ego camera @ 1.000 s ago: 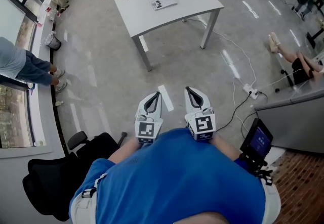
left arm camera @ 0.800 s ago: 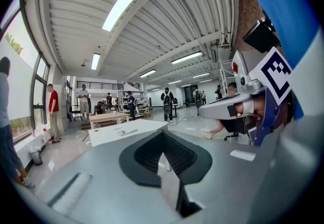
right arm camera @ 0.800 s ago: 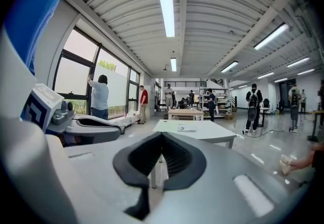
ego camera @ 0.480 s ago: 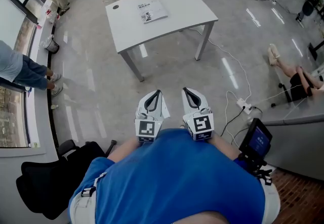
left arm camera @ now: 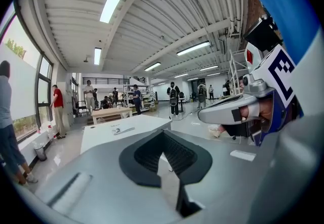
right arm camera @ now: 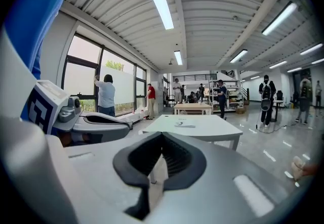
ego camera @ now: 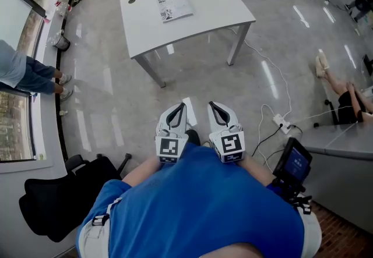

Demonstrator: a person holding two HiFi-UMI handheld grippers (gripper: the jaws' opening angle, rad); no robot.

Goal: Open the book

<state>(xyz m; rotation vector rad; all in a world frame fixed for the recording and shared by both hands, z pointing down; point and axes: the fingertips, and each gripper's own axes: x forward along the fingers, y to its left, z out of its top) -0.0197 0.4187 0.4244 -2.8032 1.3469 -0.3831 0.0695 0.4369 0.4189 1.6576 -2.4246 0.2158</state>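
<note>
Facing the closed book from across the floor, both tools empty.

Held low against the person's blue shirt, the white left gripper (ego camera: pixel 182 108) and the white right gripper (ego camera: pixel 212 103) each had their black-padded jaws drawn together at the tips, with nothing between them. The thin, white-covered book (ego camera: pixel 175 6) lay shut and flat on the white rectangular table (ego camera: pixel 210 0), toward its far edge, well apart from both grippers across a stretch of grey floor. By my reading the task stood at its very start, the reach not yet begun. The next move called for getting to the table, spreading one gripper's jaws and catching the cover's free edge while the other steadied the book.
</note>
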